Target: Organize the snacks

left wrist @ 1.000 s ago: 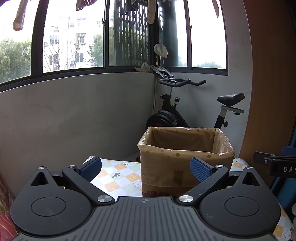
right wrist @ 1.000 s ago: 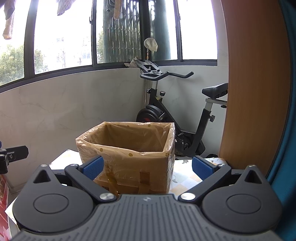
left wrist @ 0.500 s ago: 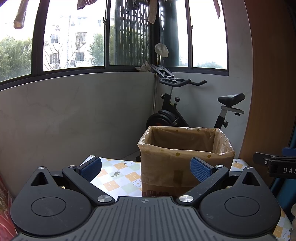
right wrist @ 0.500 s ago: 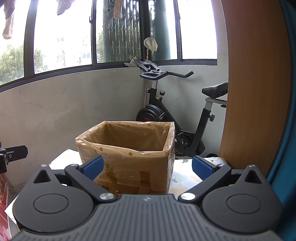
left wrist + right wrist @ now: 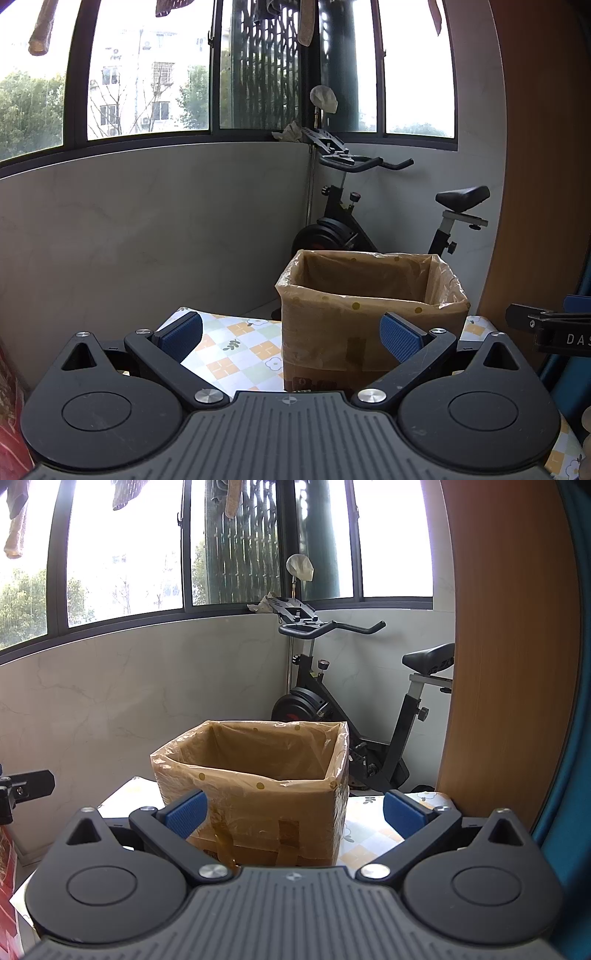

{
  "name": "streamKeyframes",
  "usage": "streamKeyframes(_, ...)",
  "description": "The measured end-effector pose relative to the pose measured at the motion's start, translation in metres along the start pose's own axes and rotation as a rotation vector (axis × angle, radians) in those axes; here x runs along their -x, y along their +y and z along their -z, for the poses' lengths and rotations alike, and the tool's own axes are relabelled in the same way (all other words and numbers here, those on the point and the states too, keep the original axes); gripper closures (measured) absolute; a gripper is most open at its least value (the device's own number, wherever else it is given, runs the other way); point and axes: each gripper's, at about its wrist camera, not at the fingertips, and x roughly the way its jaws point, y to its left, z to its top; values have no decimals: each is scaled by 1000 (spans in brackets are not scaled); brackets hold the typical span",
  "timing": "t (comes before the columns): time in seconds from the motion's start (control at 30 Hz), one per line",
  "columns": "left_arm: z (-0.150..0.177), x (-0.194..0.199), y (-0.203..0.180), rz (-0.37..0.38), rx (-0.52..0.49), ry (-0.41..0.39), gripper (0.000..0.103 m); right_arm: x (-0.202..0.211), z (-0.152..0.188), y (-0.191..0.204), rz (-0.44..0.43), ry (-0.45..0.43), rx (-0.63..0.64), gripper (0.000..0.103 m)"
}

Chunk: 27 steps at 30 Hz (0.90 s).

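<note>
**On the tablecloth, a lined box waits and both grippers are empty**

On the checked, flower-patterned tablecloth (image 5: 236, 350) stands the cardboard box (image 5: 332, 332), upright, lined with a clear dotted plastic bag (image 5: 258, 775) folded over its rim. Its front is patched with strips of brown tape. What shows of the inside looks empty, though the bottom is hidden from both cameras.

The left gripper (image 5: 290, 336) is held level and wide open, nothing between its blue pads; the box sits ahead of it and a little to its right. The right gripper (image 5: 294, 812) is also spread wide and holds nothing, with the box straight ahead and slightly to its left. Neither touches the box. The tip of each gripper shows at the edge of the other's view, so they sit side by side.

No snack can be clearly made out. A red printed packet edge (image 5: 5, 886) at the far left of both views may be one, but that is too cropped to tell. This looks like the start: nothing is picked up yet. The next move probably calls for tilting one gripper down, finding a snack, and closing on it gently before carrying it over the rim.

Behind the table stands an exercise bike (image 5: 369, 229).
</note>
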Motion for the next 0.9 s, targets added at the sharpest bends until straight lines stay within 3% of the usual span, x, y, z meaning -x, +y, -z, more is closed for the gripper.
streamKeyframes(0.33,9,-14,11,-43,13,20,0,-10,12,-4,-25,-3,-42,0)
streamKeyframes(0.6,38,-36,29,-100,20,41,0,-34,54,-4,-41,-17,-72,0)
streamKeyframes(0.9,83,-67,38,-26,44,156,3,-62,112,3,-42,112,-68,0)
